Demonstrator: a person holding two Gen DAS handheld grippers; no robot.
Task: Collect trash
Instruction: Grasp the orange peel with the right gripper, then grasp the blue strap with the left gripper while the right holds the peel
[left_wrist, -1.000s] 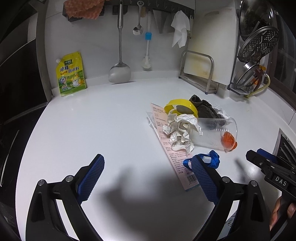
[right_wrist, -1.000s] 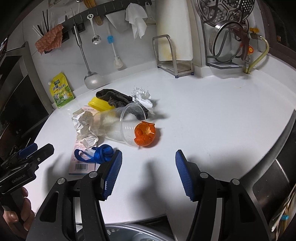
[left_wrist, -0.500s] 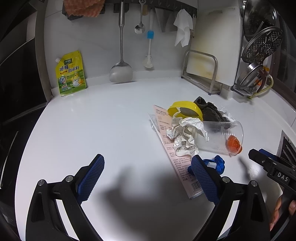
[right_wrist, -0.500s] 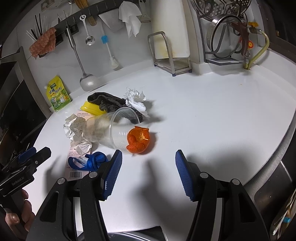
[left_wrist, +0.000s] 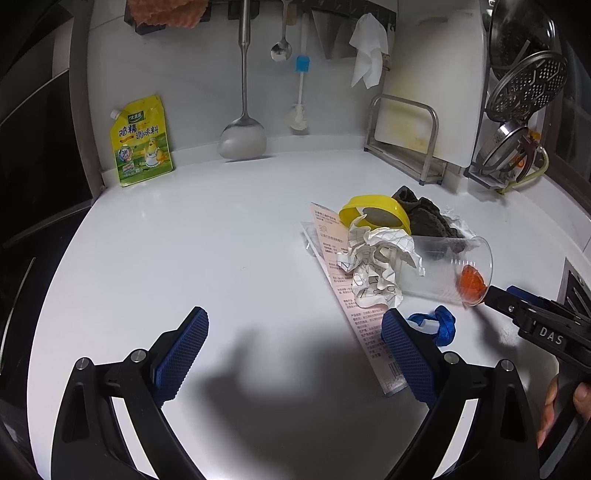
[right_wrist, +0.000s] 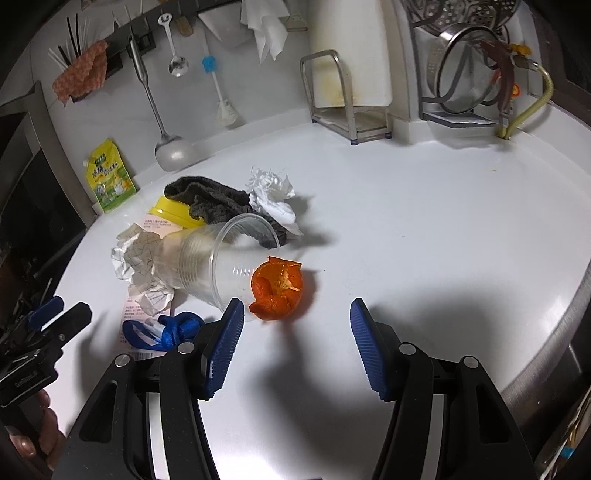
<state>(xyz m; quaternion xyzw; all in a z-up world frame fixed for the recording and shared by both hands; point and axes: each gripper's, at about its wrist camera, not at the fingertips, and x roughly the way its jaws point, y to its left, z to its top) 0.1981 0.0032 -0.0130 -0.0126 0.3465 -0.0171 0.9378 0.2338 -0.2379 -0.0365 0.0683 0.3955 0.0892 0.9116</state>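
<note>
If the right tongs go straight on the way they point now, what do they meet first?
Probably the orange peel, just ahead of the open right tongs and nearer the left pad; the clear plastic cup lies beside it. Depth is uncertain.

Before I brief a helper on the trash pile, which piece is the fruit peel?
On the white counter, find the clear plastic cup lying on its side. The orange peel lies at its open mouth, the pile's only bright orange, curled piece.

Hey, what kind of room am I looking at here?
Most likely a home kitchen: a ladle hangs at the wall, a cutting board stands in a rack, and a seasoning pouch leans on the white countertop.
</note>
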